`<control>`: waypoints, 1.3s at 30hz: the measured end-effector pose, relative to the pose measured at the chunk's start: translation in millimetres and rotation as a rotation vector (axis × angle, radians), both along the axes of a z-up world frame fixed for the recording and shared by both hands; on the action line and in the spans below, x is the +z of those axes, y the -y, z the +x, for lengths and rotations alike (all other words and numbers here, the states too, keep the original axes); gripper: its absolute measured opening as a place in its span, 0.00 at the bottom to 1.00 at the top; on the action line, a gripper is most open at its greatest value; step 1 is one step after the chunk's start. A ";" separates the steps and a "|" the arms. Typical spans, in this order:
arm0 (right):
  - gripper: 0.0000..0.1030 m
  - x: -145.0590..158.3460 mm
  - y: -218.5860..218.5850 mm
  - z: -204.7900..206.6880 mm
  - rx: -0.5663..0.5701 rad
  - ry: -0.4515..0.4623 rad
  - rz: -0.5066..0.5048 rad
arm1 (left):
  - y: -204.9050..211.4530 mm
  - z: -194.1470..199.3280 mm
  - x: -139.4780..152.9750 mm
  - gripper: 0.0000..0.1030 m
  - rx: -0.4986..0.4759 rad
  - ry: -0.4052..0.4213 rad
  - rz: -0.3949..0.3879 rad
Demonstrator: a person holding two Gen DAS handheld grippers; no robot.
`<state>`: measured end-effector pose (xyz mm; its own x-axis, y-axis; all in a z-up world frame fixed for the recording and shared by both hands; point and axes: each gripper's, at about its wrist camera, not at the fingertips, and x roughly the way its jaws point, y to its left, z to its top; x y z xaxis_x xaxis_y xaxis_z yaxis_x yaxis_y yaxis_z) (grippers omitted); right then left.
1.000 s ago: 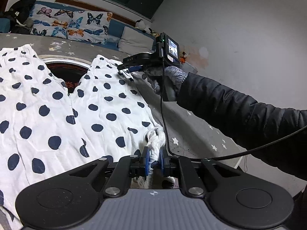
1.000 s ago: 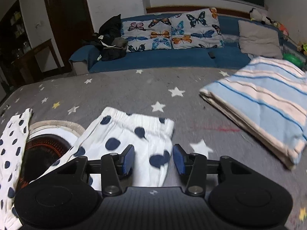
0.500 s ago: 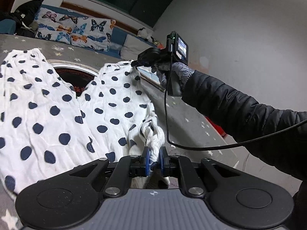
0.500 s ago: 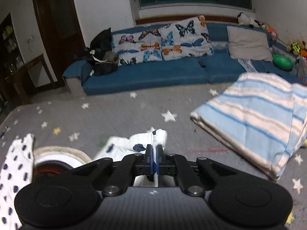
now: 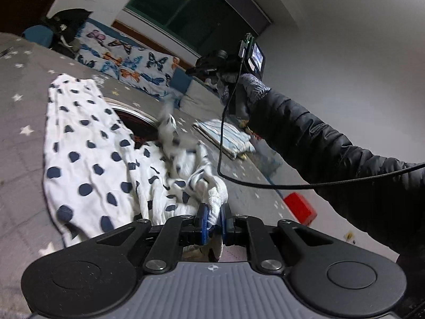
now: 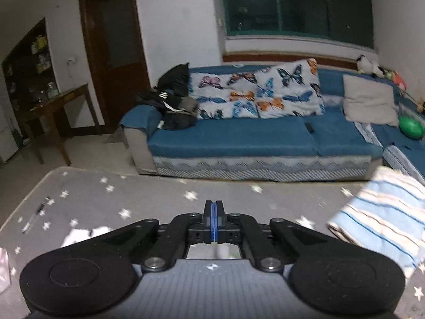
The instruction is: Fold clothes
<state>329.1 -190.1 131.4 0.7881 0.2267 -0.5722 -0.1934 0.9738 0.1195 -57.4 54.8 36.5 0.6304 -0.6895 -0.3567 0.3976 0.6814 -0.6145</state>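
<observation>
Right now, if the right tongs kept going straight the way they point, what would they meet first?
Probably the blue sofa. The right tongs are shut and aim level over the grey star-print cover, toward the sofa's front below the butterfly pillows. Nothing nearer shows in that line, though depth is unclear.

Blue sofa (image 6: 239, 138) w/ butterfly cushions (image 6: 255, 93), striped blanket (image 6: 382, 212), pen (image 6: 34, 216)

The trousers (image 5: 87, 143) lie spread on the star-print cover (image 6: 148, 194), one corner bunched in the left gripper (image 5: 212, 219). A folded blanket (image 6: 382, 212) sits to their right. A pen (image 6: 34, 216) lies at the cover's left edge. Behind stands the sofa (image 6: 239, 138), cushions (image 6: 255, 93) on it.
</observation>
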 end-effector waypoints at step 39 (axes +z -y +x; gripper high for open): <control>0.03 -123.2 -76.4 -5.1 0.079 -0.231 -0.166 | -7.1 11.0 -15.9 0.11 -0.024 -0.028 -0.014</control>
<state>324.0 -113.7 8.2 0.6160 0.1706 -0.7690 -0.2560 0.9666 0.0094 -46.3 61.9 20.6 0.6033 -0.7096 -0.3641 0.3963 0.6629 -0.6352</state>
